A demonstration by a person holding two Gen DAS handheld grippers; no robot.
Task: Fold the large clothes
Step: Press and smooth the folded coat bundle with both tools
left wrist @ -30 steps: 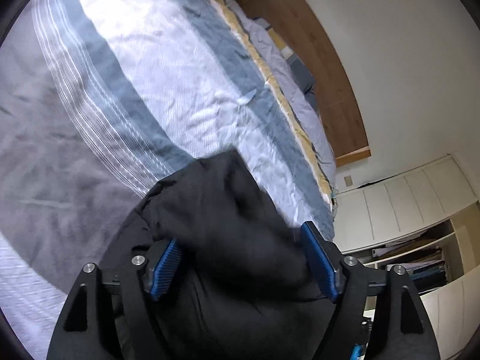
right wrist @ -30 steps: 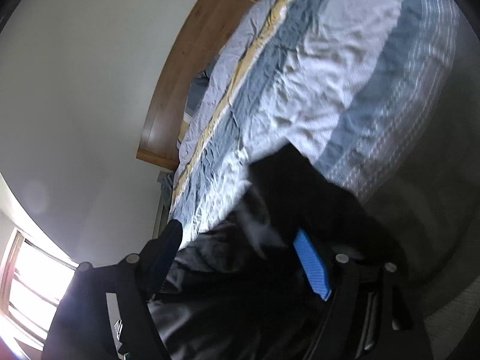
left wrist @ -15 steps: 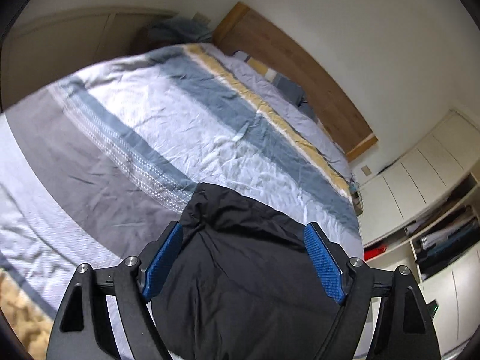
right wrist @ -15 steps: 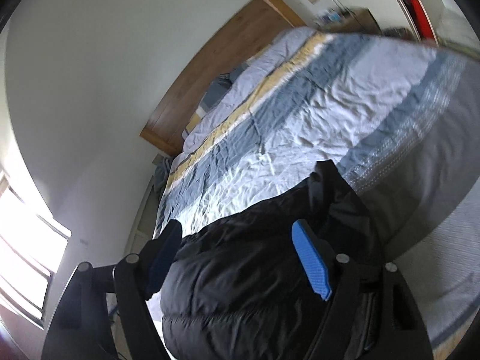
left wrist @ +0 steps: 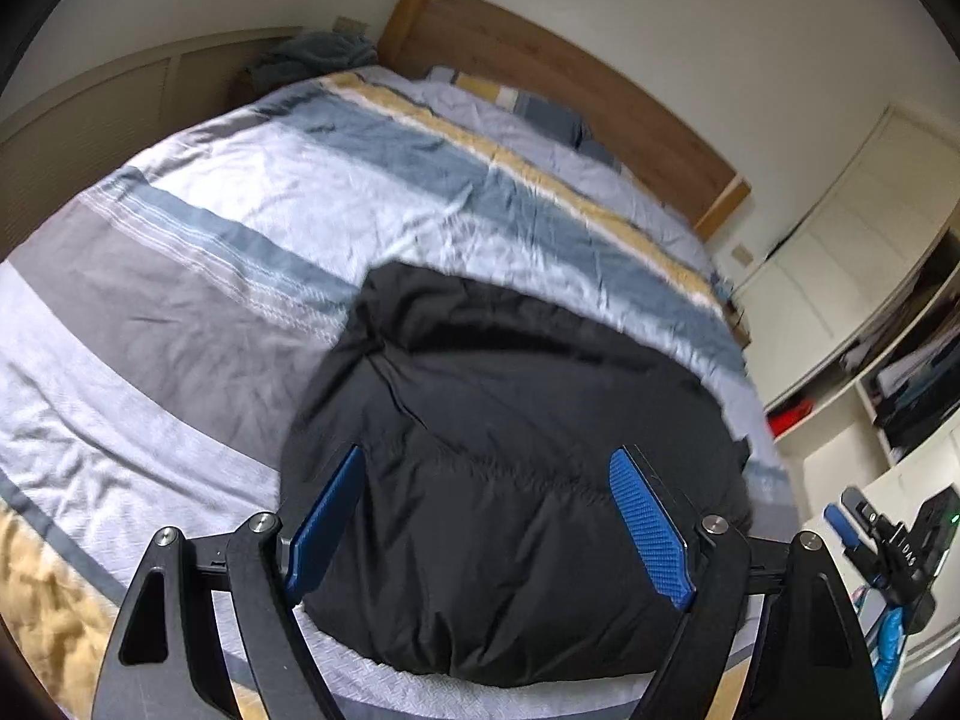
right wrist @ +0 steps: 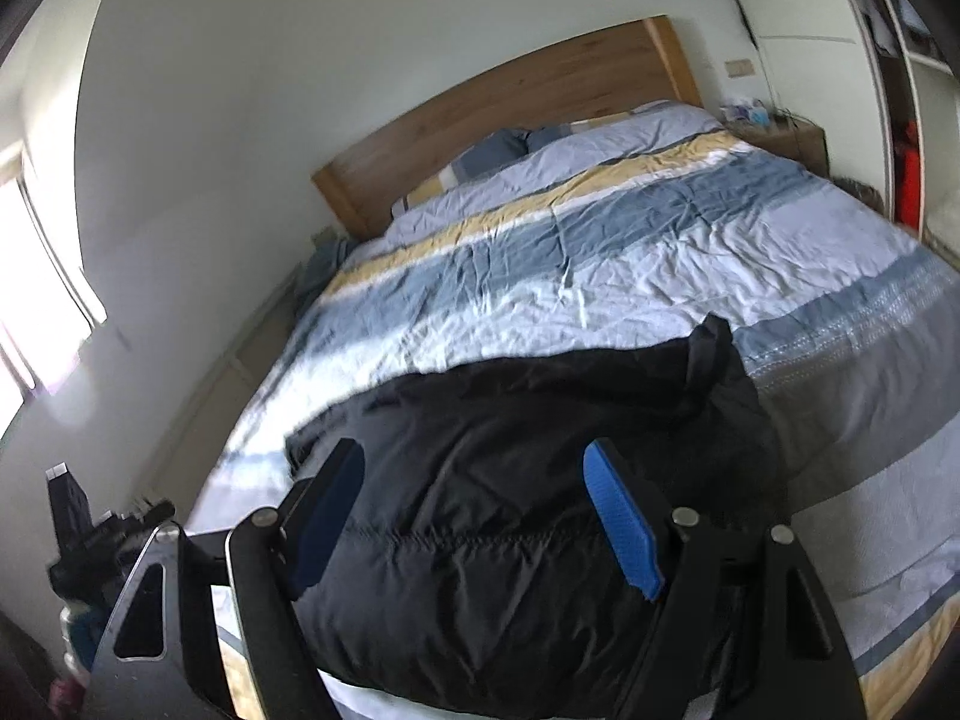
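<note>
Striped bedding [left wrist: 252, 228] is carrying a folded black jacket [left wrist: 516, 480] at its near end; left gripper [left wrist: 489, 516] and right gripper [right wrist: 474, 516] are hovering released above it.

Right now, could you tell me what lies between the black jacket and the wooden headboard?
Only the striped duvet and pillows, in both wrist views.

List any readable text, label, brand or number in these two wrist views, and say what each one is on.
"IDAS", or close to it: white letters on the black device at the right edge of the left wrist view, read at an angle and not certain.
Black puffy jacket on the striped duvet: no label or logo shows.
Items on the shelves: too small and blurred to read.
Right wrist view: no legible text.
</note>
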